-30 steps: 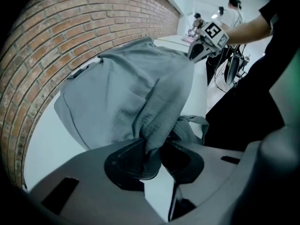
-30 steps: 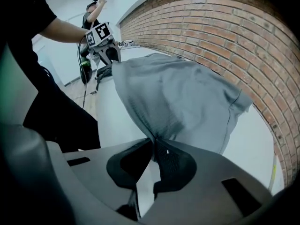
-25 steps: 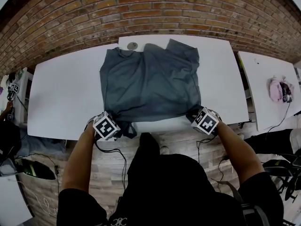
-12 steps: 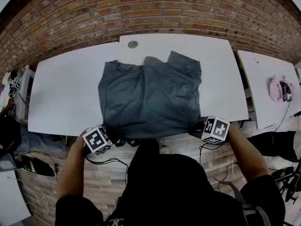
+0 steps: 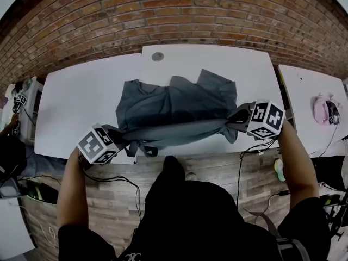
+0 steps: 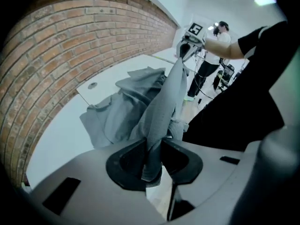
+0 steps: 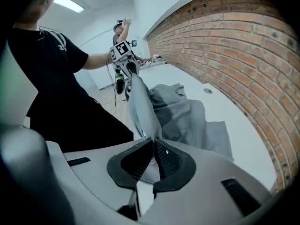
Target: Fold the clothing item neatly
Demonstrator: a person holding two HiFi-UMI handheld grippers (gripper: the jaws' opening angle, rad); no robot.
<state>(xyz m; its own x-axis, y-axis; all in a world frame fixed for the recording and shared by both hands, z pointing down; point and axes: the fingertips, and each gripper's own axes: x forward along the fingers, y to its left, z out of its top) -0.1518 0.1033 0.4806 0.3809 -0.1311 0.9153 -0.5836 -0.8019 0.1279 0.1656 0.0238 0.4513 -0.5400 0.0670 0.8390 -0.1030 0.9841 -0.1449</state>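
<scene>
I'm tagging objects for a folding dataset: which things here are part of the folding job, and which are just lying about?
In the job: grey garment, left gripper and right gripper shut on its near edge, white table.
Lying about: small round disc on that table, pink object on the side table.

My head camera is looking steeply down past my arms onto the white table and brick wall. Each gripper camera is sitting close behind its jaws, facing the other across the grey garment, shared by all three views.
</scene>
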